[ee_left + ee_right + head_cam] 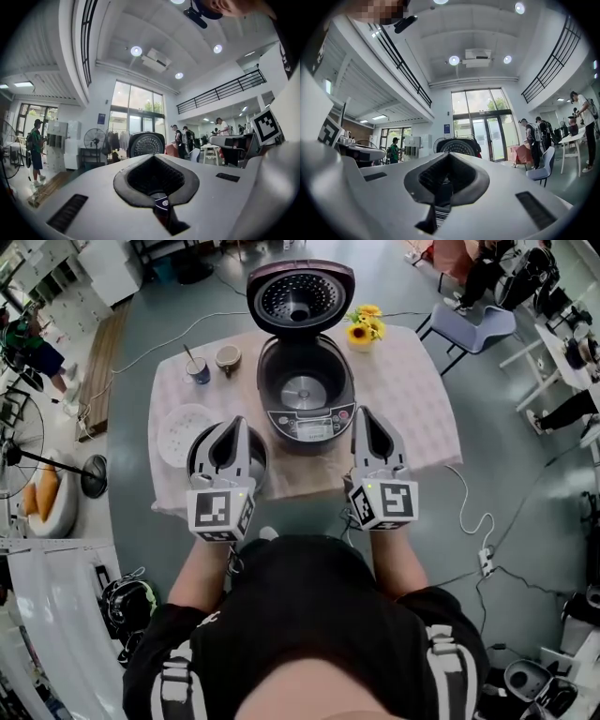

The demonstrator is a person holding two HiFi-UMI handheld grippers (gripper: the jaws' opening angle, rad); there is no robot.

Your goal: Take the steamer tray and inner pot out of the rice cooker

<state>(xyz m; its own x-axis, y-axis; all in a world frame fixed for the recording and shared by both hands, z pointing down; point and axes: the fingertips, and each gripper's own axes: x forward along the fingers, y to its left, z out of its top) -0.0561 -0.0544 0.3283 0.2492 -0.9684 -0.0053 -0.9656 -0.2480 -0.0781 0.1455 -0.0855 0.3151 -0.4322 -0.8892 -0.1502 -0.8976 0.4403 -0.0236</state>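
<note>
The rice cooker [305,399] stands open at the middle of the table, its lid [300,296] tipped up and its cavity bare down to the heating plate. The white steamer tray [183,434] lies on the cloth to the cooker's left. Beside the tray sits the dark inner pot [198,454], mostly hidden under my left gripper [236,424]. That gripper is shut and holds nothing. My right gripper [364,414] hovers at the cooker's front right, also shut and empty. In the left gripper view the left gripper [155,158] points at the lid [146,144]. The right gripper [449,157] faces it too.
The table [412,399] carries a blue cup with a spoon [198,369], a small bowl [228,357] and yellow flowers [364,326] at its far side. A chair [473,329] stands at the right, a fan base [94,476] at the left. Cables run over the floor.
</note>
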